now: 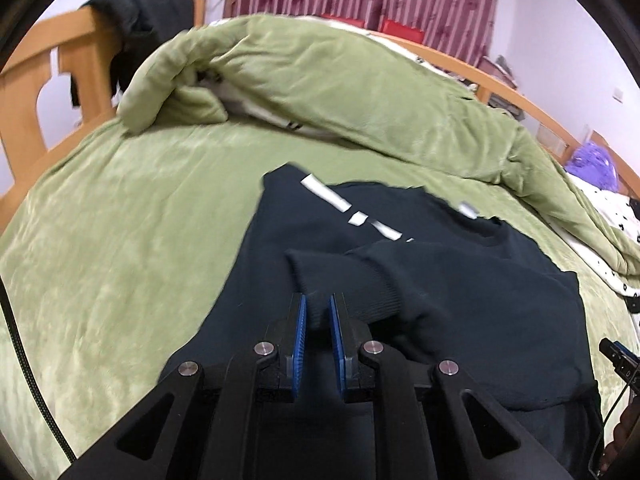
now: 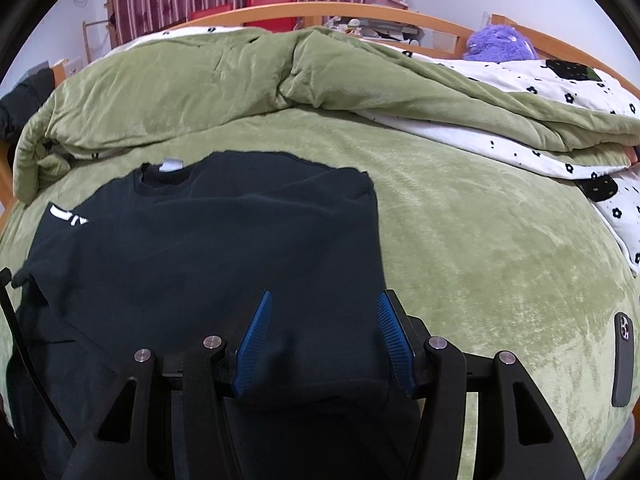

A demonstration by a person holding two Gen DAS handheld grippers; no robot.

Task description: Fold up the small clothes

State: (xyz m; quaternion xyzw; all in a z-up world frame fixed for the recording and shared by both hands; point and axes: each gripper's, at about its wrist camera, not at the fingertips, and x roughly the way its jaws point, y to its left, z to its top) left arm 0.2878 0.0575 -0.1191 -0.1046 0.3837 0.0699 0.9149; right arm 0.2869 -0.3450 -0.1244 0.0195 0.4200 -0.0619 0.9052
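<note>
While a dark navy sweater [image 2: 208,248] lies spread on the green bed cover [image 2: 480,240], the left tool [image 1: 318,312] has its blue pads drawn narrow around the ribbed cuff of a sleeve [image 1: 360,280], which is folded across the sweater's body. White lettering [image 1: 348,204] shows on the chest just beyond the sleeve. Seen from the right wrist, the right tool [image 2: 324,320] stands wide apart over the sweater's lower edge, with dark cloth between its pads [image 2: 256,340] but nothing pinched. A white neck label [image 2: 170,165] marks the collar at the far side. A bunched green quilt [image 2: 180,92] lies behind the sweater. A phone [image 2: 623,360] rests on the cover to the right, well apart from the sweater.
</note>
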